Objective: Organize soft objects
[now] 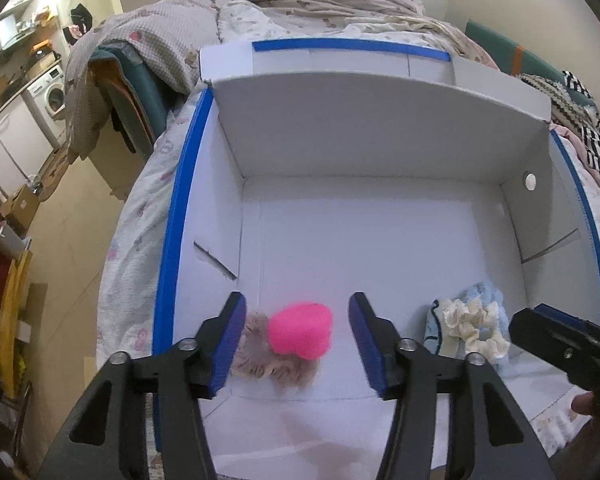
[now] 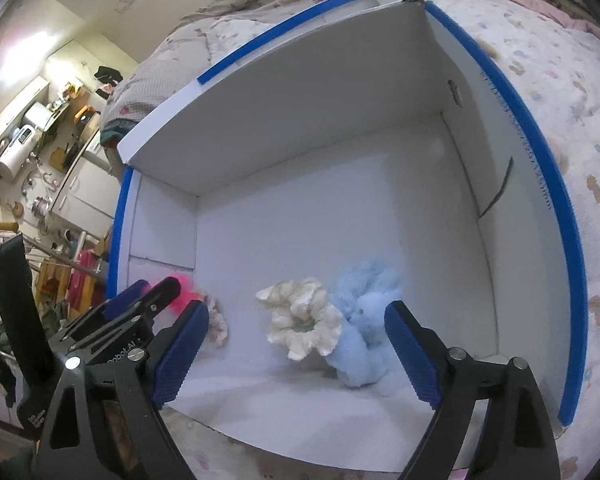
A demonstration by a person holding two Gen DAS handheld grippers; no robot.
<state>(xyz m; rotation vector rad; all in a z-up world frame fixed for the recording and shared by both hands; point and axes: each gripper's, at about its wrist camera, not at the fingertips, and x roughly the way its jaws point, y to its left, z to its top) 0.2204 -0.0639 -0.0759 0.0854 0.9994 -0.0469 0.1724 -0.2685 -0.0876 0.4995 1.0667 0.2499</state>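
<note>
white box (image 1: 372,128) holds pink scrunchie (image 1: 302,334), beige scrunchie (image 1: 260,364), cream scrunchie (image 2: 302,322), blue scrunchie (image 2: 364,320); both grippers spread, empty.

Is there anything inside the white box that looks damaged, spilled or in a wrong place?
Nothing stands out. The pink scrunchie lies on the beige furry one, and the cream scrunchie rests against the light blue one, all on the white box floor.

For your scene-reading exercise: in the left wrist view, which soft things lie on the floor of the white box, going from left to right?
Beige furry scrunchie → pink fluffy scrunchie → cream ruffled scrunchie → light blue plush piece behind and right of the cream one.
</note>
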